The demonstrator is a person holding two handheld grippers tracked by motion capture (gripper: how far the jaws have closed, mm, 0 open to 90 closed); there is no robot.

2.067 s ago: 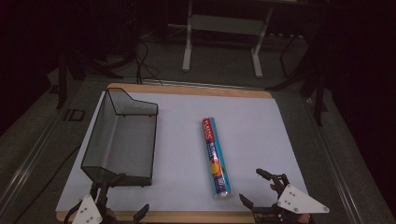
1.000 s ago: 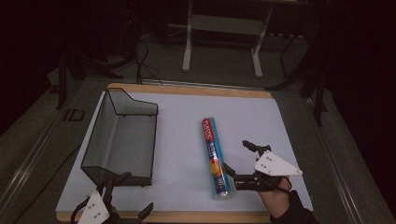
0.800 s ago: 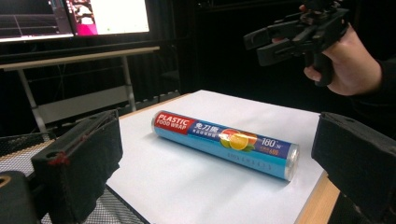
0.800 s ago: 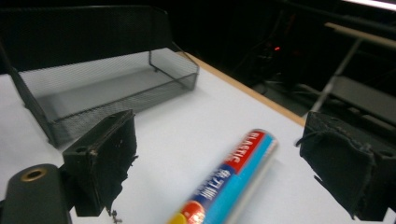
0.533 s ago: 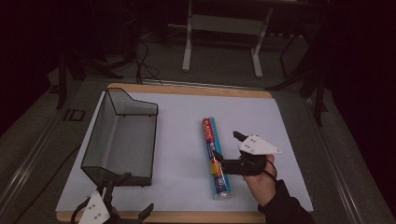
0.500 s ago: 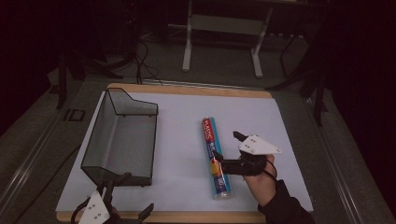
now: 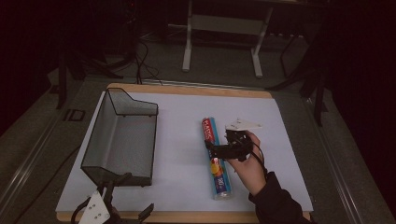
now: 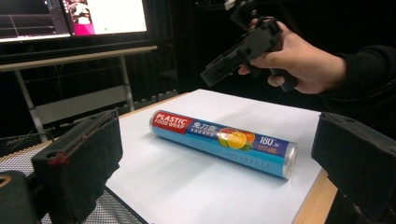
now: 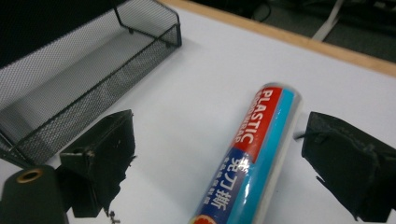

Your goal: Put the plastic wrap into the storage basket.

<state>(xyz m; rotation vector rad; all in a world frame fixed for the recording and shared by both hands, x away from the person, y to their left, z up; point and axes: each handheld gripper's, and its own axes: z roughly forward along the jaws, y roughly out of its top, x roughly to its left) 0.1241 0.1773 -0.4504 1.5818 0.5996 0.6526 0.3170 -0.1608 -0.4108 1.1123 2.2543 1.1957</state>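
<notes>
Since the wrap roll looks light, stiff, slick and round, the spread right tool should pinch mid-length.

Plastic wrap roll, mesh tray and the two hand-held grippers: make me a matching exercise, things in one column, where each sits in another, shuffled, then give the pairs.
Things:
1. plastic wrap roll
2. mesh tray
3. left hand-held gripper
4. right hand-held gripper

Places or states:
A. open, at the near edge of the table, by the tray's near end
B. lying flat on the white mat, right of centre
C. open, jaws either side of the roll
D. on the left part of the mat, holding nothing

Pairs: 1-B, 2-D, 3-A, 4-C
</notes>
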